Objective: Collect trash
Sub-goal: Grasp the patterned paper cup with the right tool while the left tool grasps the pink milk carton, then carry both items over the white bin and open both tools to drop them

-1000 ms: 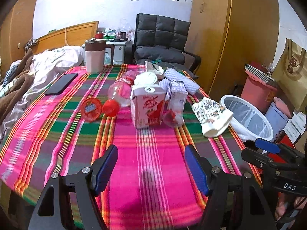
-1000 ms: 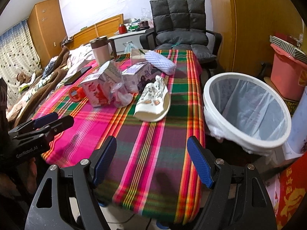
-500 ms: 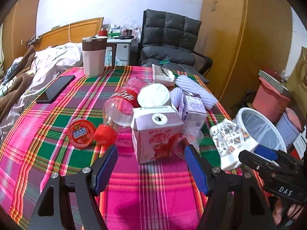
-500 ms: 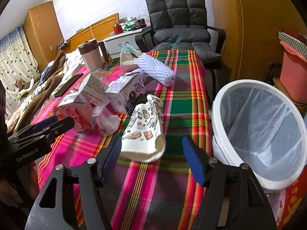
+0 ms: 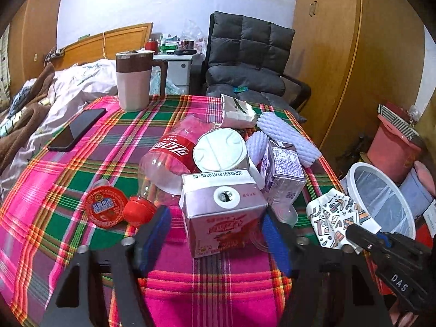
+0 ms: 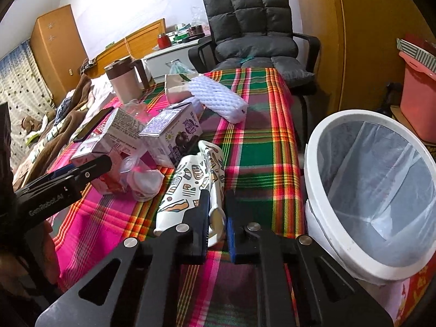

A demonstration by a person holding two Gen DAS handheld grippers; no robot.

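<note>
The flattened paper cup [image 6: 196, 188] is clamped on the bench [image 6: 253, 147] by the right gripper [image 6: 218, 218], the left gripper [image 5: 215, 231] is held open around the pink carton [image 5: 220, 209], and the bin [image 6: 365, 190] looks unfilled.

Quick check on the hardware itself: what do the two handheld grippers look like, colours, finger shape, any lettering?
Both look alike: black angular frames with triangular cut-outs and silver pivot bolts, each finger lined with a blue pad. The left gripper shows white "GenRobot.AI" lettering on its side in the right wrist view. The right gripper carries white "DAS" lettering in the left wrist view. No cables or sleeves are visible.
</note>
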